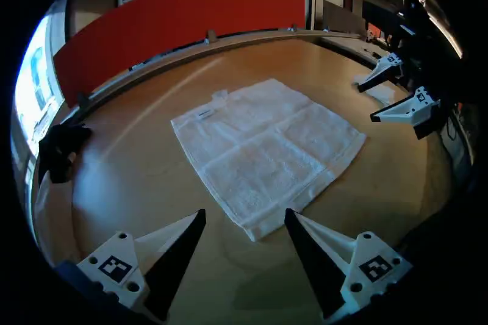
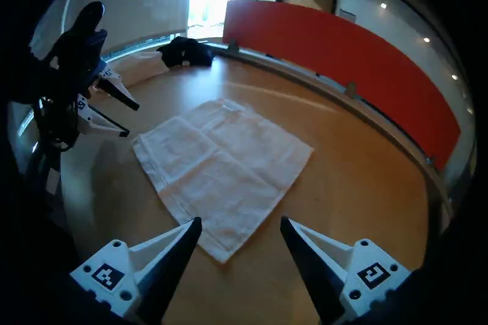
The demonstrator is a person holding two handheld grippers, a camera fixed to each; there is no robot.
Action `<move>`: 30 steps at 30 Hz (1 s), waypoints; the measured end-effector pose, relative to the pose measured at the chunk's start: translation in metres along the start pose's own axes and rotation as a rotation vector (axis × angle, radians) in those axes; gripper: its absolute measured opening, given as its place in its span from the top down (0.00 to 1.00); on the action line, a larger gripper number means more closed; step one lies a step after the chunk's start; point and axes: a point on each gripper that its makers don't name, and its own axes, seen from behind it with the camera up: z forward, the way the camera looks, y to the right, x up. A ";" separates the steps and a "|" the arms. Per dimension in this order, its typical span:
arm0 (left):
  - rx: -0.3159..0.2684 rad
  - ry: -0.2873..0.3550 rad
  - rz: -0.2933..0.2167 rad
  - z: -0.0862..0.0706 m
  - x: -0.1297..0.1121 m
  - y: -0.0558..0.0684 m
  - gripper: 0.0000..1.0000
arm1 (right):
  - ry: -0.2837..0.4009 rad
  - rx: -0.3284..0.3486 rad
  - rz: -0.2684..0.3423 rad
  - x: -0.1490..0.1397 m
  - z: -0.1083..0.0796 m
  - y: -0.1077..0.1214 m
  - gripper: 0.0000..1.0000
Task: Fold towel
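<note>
Approach stage, before any fold. Left gripper point(image 1: 244, 211), fingers spread and empty, is held low over the table point(image 1: 140, 166). The nearest corner of the towel point(image 1: 268, 148) lies just beyond its tips. Right gripper point(image 2: 240, 220), likewise spread and empty, faces the neighbouring corner. The white towel lies flat at mid-table, crossed by crease lines, with no edge lifted. Beyond it are a dark bundle point(image 2: 186, 50) near the table's far edge and a red panel point(image 1: 183, 14) behind. Judged next move: each gripper descends on its corner and closes on cloth alone. Both then carry that edge, kept level, across to the opposite edge.
</note>
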 end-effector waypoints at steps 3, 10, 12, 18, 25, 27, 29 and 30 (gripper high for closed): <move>-0.005 -0.016 -0.003 0.006 -0.006 0.001 0.04 | -0.016 0.012 0.001 -0.009 0.005 -0.004 0.01; -0.016 -0.058 -0.008 0.017 -0.022 0.005 0.04 | -0.055 0.027 0.007 -0.029 0.014 -0.010 0.02; -0.017 -0.070 -0.009 0.020 -0.026 0.006 0.04 | -0.068 0.030 0.007 -0.035 0.016 -0.011 0.04; -0.026 -0.100 -0.020 0.024 -0.035 0.010 0.04 | -0.101 0.040 0.009 -0.050 0.022 -0.013 0.10; -0.036 -0.114 -0.026 0.026 -0.039 0.016 0.11 | -0.121 0.066 0.027 -0.060 0.025 -0.019 0.27; -0.033 -0.115 -0.029 0.027 -0.039 0.016 0.17 | -0.119 0.073 0.033 -0.061 0.025 -0.021 0.32; -0.027 -0.119 -0.032 0.027 -0.039 0.015 0.22 | -0.120 0.080 0.038 -0.061 0.025 -0.023 0.37; -0.025 -0.122 -0.033 0.028 -0.039 0.015 0.25 | -0.120 0.084 0.040 -0.061 0.025 -0.024 0.39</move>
